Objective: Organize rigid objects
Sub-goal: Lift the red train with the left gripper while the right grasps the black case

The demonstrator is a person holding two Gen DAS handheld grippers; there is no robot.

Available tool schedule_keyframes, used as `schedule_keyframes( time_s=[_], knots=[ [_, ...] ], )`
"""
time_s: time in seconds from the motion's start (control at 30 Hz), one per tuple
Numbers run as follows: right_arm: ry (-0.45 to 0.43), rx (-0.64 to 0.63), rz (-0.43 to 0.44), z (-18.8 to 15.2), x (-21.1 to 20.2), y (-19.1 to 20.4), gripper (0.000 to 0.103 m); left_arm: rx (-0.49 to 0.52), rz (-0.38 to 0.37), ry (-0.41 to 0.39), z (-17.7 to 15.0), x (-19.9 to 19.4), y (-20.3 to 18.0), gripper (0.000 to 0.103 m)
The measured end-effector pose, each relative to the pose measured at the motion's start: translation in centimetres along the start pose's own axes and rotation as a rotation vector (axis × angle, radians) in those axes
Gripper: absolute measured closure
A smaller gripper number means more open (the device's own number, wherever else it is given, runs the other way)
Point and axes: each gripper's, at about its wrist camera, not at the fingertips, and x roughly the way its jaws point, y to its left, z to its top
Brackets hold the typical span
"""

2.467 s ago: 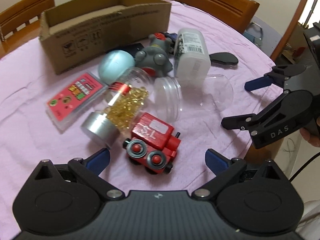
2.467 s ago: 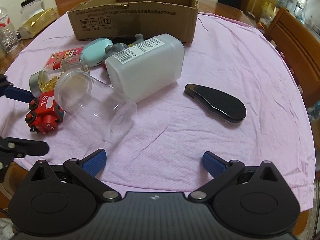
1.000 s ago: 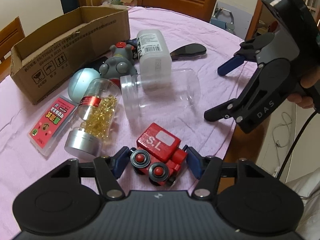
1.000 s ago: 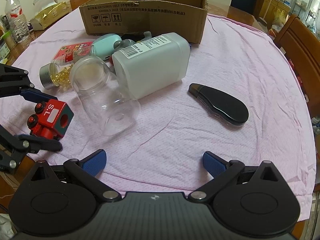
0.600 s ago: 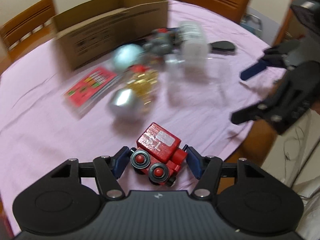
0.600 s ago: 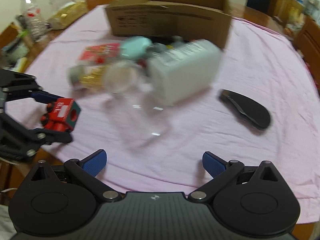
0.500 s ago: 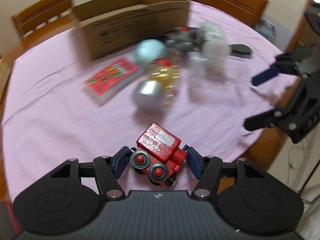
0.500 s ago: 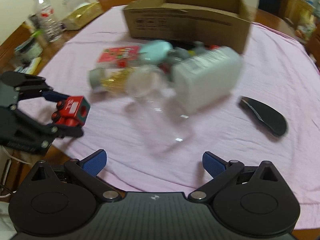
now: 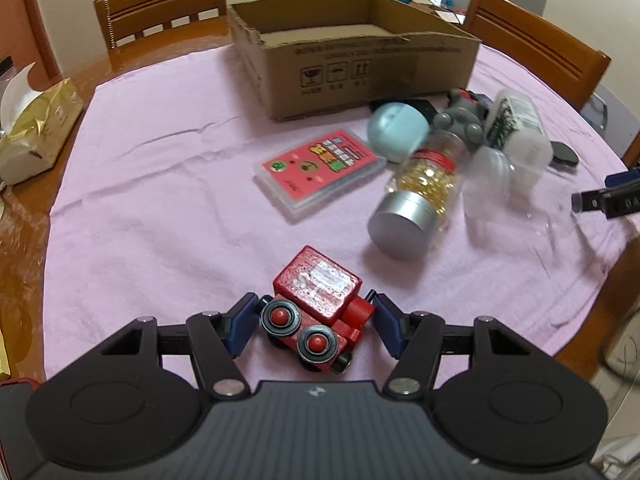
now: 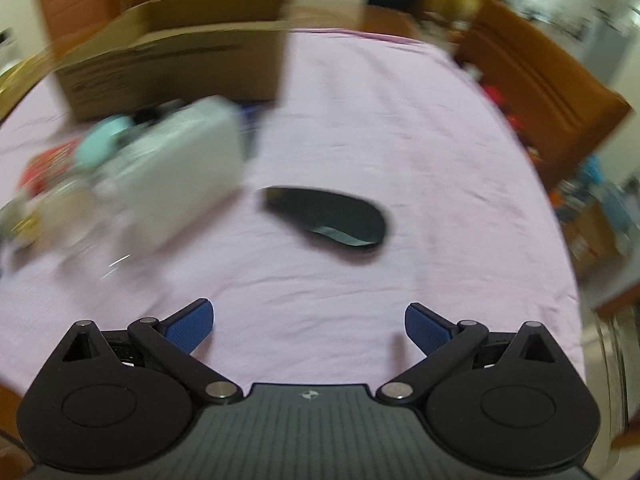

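My left gripper (image 9: 312, 322) is shut on a red toy train engine (image 9: 316, 306), held just above the pink tablecloth (image 9: 160, 200). An open cardboard box (image 9: 352, 60) stands at the far side. Between box and train lie a pink card case (image 9: 320, 170), a pale blue egg-shaped object (image 9: 396, 132), a grey toy figure (image 9: 460, 124), a jar of yellow capsules (image 9: 420, 196), a clear empty jar (image 9: 508, 192) and a white bottle (image 9: 520, 132). My right gripper (image 10: 309, 326) is open over bare cloth, short of a flat black object (image 10: 328, 220). The right wrist view is blurred.
Wooden chairs (image 9: 160, 8) stand behind the table (image 9: 24, 264). A gold package (image 9: 36, 128) lies at the table's left edge. The right gripper's tip (image 9: 608, 200) shows at the right edge of the left wrist view. The white bottle (image 10: 180, 172) lies left of the black object.
My left gripper has swung left with the train held in it, so the box now lies straight ahead. The right gripper has swung right, and the black object now sits at its centre.
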Motion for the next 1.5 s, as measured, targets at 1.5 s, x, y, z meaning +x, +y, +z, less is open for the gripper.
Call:
schedule_keyframes(
  time_s=[1.5],
  knots=[
    [-0.039,-0.007,0.026,5.0,1.7,-0.8,0.011,0.018,-0.002,0.047,4.1,1.1,0.9,0.042]
  ],
)
